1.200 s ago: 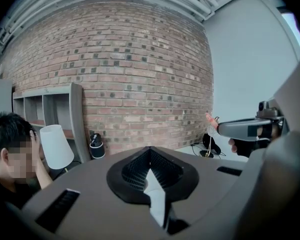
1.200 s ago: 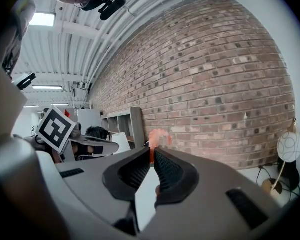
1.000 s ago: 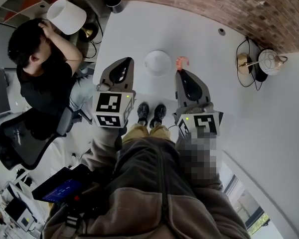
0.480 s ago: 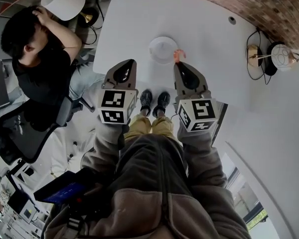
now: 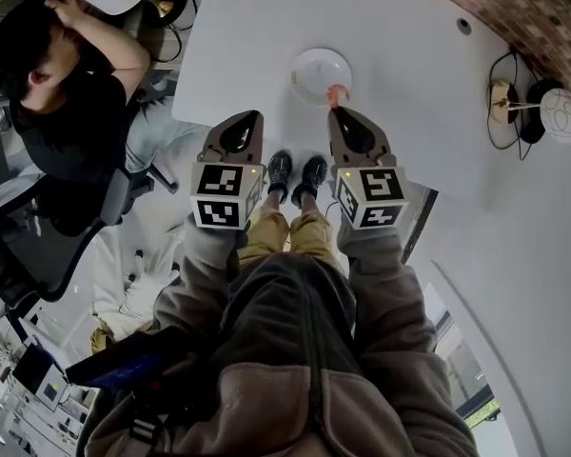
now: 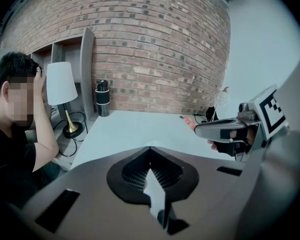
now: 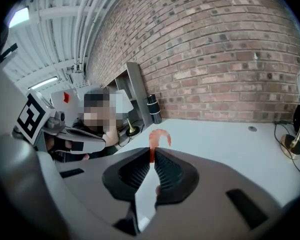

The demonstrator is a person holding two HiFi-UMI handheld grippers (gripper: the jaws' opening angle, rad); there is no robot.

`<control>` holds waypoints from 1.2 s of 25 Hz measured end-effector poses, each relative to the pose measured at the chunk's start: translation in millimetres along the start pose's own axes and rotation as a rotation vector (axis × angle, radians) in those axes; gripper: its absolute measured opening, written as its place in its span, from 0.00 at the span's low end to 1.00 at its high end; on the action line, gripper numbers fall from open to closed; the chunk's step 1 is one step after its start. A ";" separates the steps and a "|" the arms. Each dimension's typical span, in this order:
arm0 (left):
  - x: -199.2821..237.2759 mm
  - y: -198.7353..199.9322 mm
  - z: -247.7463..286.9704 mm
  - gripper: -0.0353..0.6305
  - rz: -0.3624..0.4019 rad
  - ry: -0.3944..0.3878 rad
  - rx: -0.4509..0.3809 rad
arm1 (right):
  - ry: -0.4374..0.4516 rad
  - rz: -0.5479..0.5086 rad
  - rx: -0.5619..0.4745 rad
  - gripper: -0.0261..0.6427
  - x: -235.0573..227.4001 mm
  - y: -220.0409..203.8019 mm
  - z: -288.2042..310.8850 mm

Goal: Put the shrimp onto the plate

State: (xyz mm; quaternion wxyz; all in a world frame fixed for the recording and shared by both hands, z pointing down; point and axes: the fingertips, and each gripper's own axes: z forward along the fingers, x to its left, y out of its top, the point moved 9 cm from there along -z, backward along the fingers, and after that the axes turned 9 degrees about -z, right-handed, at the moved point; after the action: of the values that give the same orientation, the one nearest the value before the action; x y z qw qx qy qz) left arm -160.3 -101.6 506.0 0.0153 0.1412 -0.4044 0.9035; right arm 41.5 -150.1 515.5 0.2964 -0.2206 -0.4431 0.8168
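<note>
A pink curved shrimp (image 7: 159, 138) sticks up from between the jaws of my right gripper (image 7: 152, 156), which is shut on its tail end. In the head view the shrimp (image 5: 338, 94) hangs at the right rim of the white plate (image 5: 314, 69) on the white table (image 5: 409, 84), with my right gripper (image 5: 337, 110) just behind it. My left gripper (image 5: 245, 119) is held near the table's front edge, left of the plate, its jaws shut with nothing between them (image 6: 149, 149).
A seated person in black (image 5: 71, 93) is at the left, beside a black office chair (image 5: 48, 246). A white-shaded lamp (image 6: 60, 86) and a dark bottle (image 6: 102, 98) stand at the table's far left. Cables and a round lamp (image 5: 542, 112) lie at the right.
Both grippers have moved forward over the table. The shrimp, held in the right gripper, has come from right of the plate to its right rim.
</note>
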 end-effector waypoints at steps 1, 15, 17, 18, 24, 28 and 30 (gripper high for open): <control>1.4 -3.3 2.3 0.06 -0.003 0.002 0.009 | 0.007 0.003 0.008 0.08 -0.8 -3.8 4.7; 15.3 -36.7 34.5 0.06 -0.046 0.010 0.127 | 0.055 0.046 0.165 0.08 -16.4 -56.9 61.0; 17.4 -40.4 36.5 0.06 -0.053 0.014 0.136 | 0.057 0.049 0.185 0.08 -19.7 -63.0 69.2; 17.9 -41.8 37.4 0.06 -0.055 0.016 0.139 | 0.058 0.046 0.194 0.08 -21.4 -65.9 72.9; 19.9 -50.9 43.3 0.06 -0.066 0.024 0.164 | 0.056 0.040 0.250 0.08 -31.2 -83.6 90.0; 22.2 -55.2 44.4 0.06 -0.073 0.025 0.181 | 0.061 0.041 0.301 0.08 -33.9 -95.1 104.4; 22.8 -57.0 45.2 0.06 -0.075 0.024 0.188 | 0.063 0.041 0.321 0.08 -35.3 -98.6 112.1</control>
State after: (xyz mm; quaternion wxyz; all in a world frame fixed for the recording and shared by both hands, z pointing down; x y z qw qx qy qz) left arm -163.1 -98.4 582.1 0.0405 0.1463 -0.3120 0.9379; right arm 25.8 -198.1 660.4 0.3247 -0.2049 -0.2930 0.8756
